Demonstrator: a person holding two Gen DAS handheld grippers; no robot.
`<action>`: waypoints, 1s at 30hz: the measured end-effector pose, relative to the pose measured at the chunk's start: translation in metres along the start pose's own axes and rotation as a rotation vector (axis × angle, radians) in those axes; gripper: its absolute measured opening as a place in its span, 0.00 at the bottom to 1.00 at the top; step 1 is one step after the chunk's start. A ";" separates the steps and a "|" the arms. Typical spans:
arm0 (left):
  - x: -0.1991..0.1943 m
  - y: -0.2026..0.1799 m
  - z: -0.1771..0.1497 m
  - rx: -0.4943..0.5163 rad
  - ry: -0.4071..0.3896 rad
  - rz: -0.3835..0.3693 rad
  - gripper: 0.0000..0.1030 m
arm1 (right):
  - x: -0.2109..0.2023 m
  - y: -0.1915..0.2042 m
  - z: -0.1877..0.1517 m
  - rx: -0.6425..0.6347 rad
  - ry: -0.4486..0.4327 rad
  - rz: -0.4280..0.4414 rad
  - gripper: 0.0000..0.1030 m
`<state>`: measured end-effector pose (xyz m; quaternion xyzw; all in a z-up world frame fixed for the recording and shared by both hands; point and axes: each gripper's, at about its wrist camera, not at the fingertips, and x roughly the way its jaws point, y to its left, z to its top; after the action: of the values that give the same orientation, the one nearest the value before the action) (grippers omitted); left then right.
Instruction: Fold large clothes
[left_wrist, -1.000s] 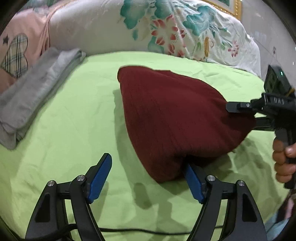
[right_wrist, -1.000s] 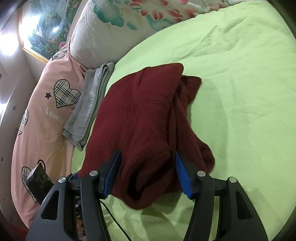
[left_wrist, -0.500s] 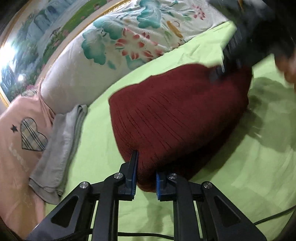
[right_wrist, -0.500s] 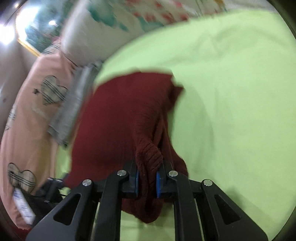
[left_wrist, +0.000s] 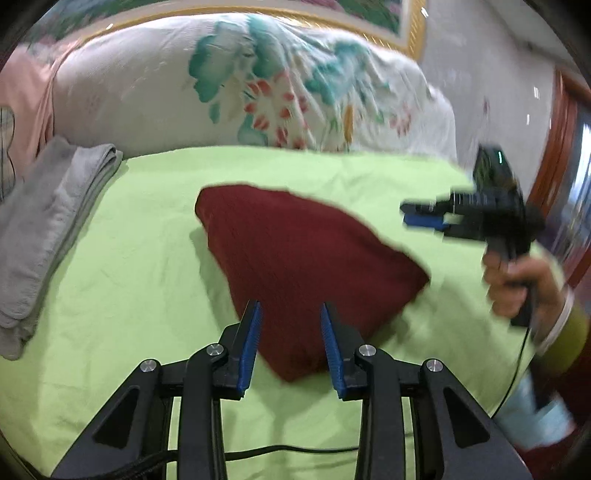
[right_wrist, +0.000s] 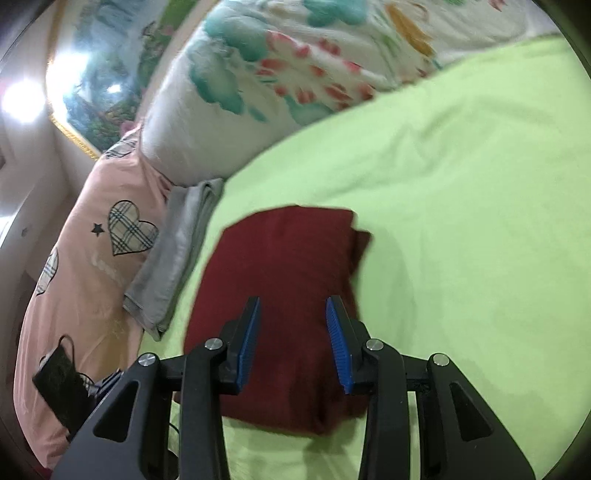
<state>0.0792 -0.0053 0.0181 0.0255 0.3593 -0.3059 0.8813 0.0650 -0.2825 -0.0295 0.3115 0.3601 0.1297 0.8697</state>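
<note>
- The dark red garment lies folded into a compact bundle on the bed's green sheet, roughly in the middle of it, with nothing gripping it.
- The left gripper hangs above the near corner of the garment; its jaws have just been opening and now stand spread, the blue pads clear of the cloth, nothing pinched between them.
- The right gripper hovers over the near end of the same bundle; its jaws have likewise just been opening and stand apart, empty.
- In the left wrist view the right gripper shows blurred off the garment's right side, held by a hand.
- A folded grey cloth lies along the left edge of the sheet, well apart from the red bundle.
- A floral quilt is heaped at the far end of the bed, with a pink cover with plaid hearts beside the grey cloth.
</note>
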 end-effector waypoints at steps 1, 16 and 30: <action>0.003 0.003 0.006 -0.021 -0.009 -0.025 0.31 | 0.008 0.008 0.004 -0.012 0.009 0.003 0.37; 0.122 0.038 0.005 -0.200 0.123 -0.231 0.02 | 0.146 0.003 0.029 -0.061 0.134 -0.063 0.09; 0.092 0.023 0.002 -0.178 0.106 -0.145 0.02 | 0.113 0.009 0.028 -0.012 0.132 -0.054 0.12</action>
<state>0.1441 -0.0345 -0.0444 -0.0625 0.4321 -0.3339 0.8354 0.1649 -0.2370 -0.0702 0.2873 0.4243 0.1284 0.8491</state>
